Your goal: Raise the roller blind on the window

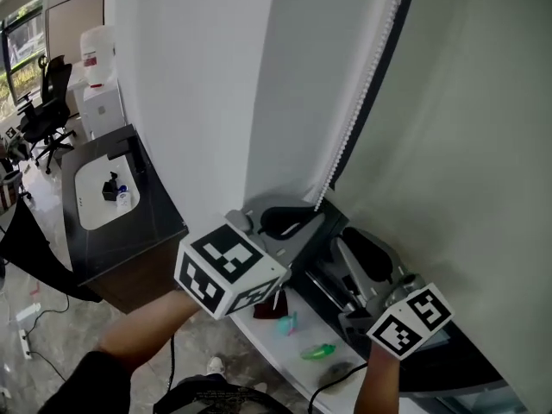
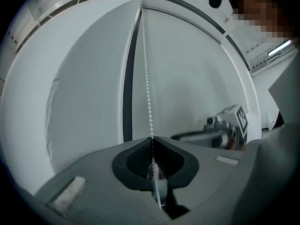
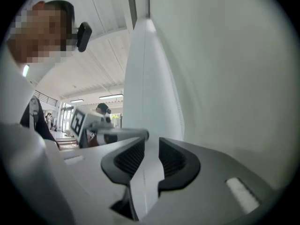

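A white bead chain hangs down the edge of the pale grey-green roller blind, next to a white wall pillar. My left gripper is at the chain's lower end, pointing level at the window. In the left gripper view the left gripper is shut on the bead chain, which runs between the pads and out below. My right gripper sits just below and to the right of it. In the right gripper view the right gripper is open, with nothing gripped.
A white sill below the grippers carries a red item, a teal item and a green item. At lower left are a dark desk and an office chair.
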The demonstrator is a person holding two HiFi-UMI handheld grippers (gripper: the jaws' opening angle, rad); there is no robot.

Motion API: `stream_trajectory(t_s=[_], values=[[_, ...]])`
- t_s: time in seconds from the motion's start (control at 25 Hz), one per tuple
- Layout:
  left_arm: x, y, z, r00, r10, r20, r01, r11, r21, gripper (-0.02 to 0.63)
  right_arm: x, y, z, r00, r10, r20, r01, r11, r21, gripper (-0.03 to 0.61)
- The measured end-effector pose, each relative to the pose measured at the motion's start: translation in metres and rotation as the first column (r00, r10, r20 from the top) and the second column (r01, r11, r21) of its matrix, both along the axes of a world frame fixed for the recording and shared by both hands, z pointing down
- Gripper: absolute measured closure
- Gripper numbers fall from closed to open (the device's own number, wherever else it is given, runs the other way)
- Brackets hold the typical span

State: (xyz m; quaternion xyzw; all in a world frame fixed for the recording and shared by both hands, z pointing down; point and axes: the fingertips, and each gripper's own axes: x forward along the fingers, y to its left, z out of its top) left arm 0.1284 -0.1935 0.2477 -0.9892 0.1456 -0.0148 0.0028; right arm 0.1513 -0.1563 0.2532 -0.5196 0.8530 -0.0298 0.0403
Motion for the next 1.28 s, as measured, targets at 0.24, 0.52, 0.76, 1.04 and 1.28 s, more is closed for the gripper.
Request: stream_trajectory(t_s=[0.24, 0.52, 0.76, 1.04, 1.28], values=[[0.003, 0.0, 0.077, 0.992, 0.011, 0.123, 0.0, 0.996, -0.088, 0.598, -0.015, -0.023, -0.061, 0.998, -0.066, -0.007, 0.066, 0.993, 0.094, 0.468], [0.003, 0.008, 0.187, 0.949, 0.072, 0.307, 0.005, 0.97, -0.242, 0.598, -0.042, -0.046, -0.085, 0.988, -0.136, -0.069, 0.142, 0.986, 0.092, 0.454], [-0.002, 0.005, 0.196, 0.952, 0.08, 0.296, 0.003, 0.963, -0.27, 0.598, -0.042, -0.048, -0.085, 0.99, -0.102, -0.099, 0.112, 0.988, 0.105, 0.566], [-0.011, 0.024, 0.163, 0.96, 0.159, 0.23, -0.083, 0.948, -0.308, 0.503, -0.027, -0.049, -0.079, 0.992, -0.067, -0.108, 0.078, 0.992, 0.1, 0.572], [-0.024, 0.015, 0.029, 0.993, 0.07, -0.093, -0.087, 0.977, -0.192, 0.499, -0.028, -0.045, -0.024, 0.979, -0.078, -0.189, 0.083, 0.996, 0.016, 0.572]])
